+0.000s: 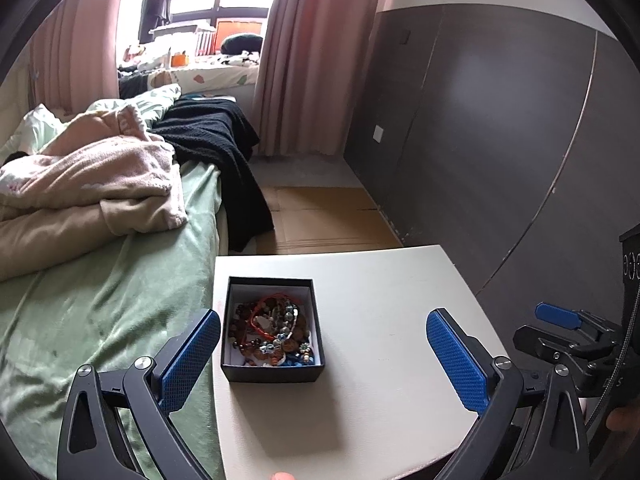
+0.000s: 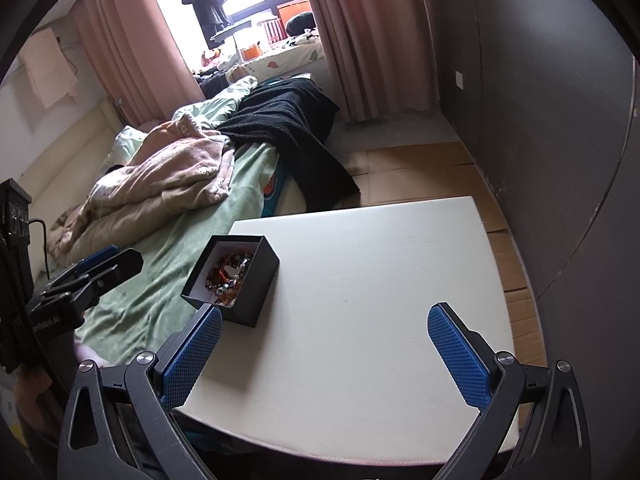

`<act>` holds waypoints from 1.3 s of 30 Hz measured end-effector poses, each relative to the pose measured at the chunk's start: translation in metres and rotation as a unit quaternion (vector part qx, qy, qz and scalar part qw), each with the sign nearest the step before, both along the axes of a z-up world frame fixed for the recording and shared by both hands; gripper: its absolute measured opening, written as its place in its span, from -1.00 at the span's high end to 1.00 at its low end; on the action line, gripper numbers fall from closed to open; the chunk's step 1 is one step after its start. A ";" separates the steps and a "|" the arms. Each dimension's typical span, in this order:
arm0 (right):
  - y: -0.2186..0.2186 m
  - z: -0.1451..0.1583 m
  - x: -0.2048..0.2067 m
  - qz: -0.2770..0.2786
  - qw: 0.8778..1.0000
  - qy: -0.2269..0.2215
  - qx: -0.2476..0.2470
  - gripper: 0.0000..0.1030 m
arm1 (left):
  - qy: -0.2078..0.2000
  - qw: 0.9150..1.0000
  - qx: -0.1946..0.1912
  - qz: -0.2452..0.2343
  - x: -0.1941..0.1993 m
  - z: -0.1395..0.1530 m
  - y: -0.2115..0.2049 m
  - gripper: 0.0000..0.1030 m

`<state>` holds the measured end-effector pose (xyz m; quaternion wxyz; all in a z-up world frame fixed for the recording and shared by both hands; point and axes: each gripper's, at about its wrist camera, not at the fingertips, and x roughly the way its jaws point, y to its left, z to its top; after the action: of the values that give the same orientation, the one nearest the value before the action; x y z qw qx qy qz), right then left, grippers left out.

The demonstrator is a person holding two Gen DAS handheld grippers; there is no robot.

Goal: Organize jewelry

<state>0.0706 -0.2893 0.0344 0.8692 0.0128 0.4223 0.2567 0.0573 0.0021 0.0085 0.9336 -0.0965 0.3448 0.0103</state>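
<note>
A small black box (image 1: 273,372) with a white lining stands open on the left part of a white table (image 1: 380,340). It holds a tangle of bead bracelets and necklaces (image 1: 272,332) in red, brown and blue. My left gripper (image 1: 323,354) is open and empty, above the table's near edge, with the box between its fingers but farther off. My right gripper (image 2: 325,354) is open and empty over the table's near side; the box (image 2: 248,292) lies ahead to its left, just beyond its left fingertip (image 2: 204,332). The jewelry (image 2: 230,274) shows inside.
A bed with a green sheet (image 1: 100,320), pink blankets (image 1: 92,176) and a black throw (image 1: 224,152) adjoins the table on the left. A dark wall (image 1: 500,140) stands to the right. Cardboard (image 1: 320,216) covers the floor beyond the table. The other gripper shows at each view's edge (image 1: 560,320) (image 2: 92,272).
</note>
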 end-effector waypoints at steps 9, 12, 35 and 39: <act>-0.005 0.004 -0.002 -0.022 1.000 -0.002 -0.002 -1.00 | -0.006 1.000 0.009 0.000 -0.008 0.005 0.000 -0.99; -0.007 0.006 -0.003 -0.032 0.999 -0.008 0.001 -1.00 | -0.010 1.000 0.012 -0.002 -0.009 0.007 -0.001 -0.99; -0.011 0.010 -0.005 -0.038 0.999 -0.016 0.013 -1.00 | -0.021 1.000 0.020 0.003 -0.014 0.016 -0.005 -0.99; -0.012 0.010 -0.005 -0.040 0.999 -0.015 0.013 -1.00 | -0.024 1.000 0.019 0.006 -0.015 0.017 -0.004 -0.99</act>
<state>0.0657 -0.3014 0.0441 0.8849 0.0368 0.4048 0.2275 0.0421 -0.0024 0.0253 0.9432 -0.0807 0.3216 0.0200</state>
